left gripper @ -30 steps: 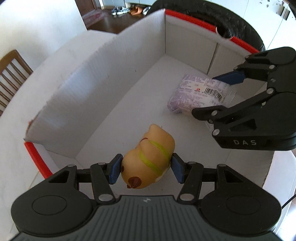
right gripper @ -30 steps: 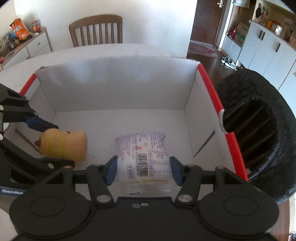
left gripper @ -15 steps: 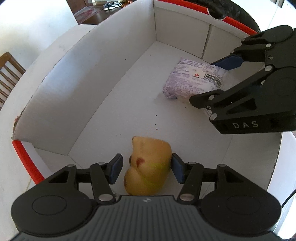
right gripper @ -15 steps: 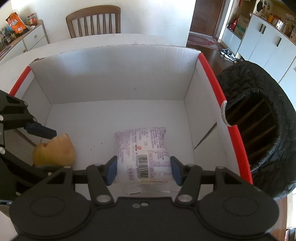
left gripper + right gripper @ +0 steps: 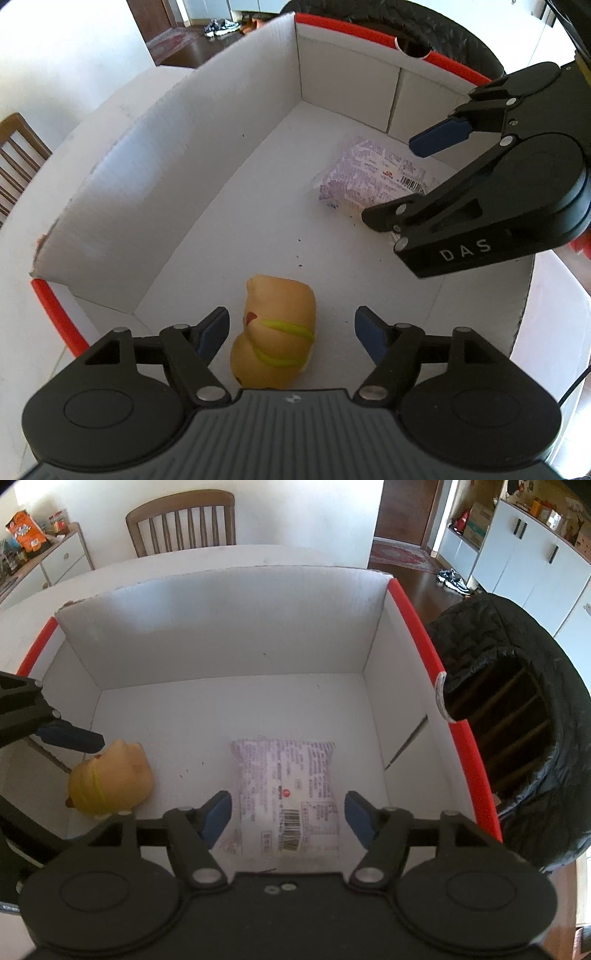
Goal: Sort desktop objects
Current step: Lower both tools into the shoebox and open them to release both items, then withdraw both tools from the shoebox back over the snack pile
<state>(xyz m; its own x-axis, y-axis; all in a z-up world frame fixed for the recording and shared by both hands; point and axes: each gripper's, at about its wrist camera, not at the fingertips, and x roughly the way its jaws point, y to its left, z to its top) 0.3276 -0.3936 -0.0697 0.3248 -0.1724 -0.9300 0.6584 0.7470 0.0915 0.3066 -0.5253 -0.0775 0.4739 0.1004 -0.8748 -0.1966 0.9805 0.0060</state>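
Both claws opening inside white box [image 5: 207,155]: left claw [image 5: 291,334] clear of soft rubber duck [image 5: 275,332]; right claw [image 5: 286,818] astride light, crinkly packet [image 5: 286,786]. Regrip across flanks.

Inside the red-edged white cardboard box [image 5: 413,627] the yellow rubber duck [image 5: 110,779] lay left, well apart from the printed plastic snack packet [image 5: 284,782].

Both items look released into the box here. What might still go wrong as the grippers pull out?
1. The left gripper is opening, but one pad sits close beside the yellow duck toy; lifting off-line may nudge or tip it.
2. The snack packet lies flat between the right gripper pads, also opening; a pad might snag its wrapper.
3. Both grippers are low inside the white box and might catch a wall.
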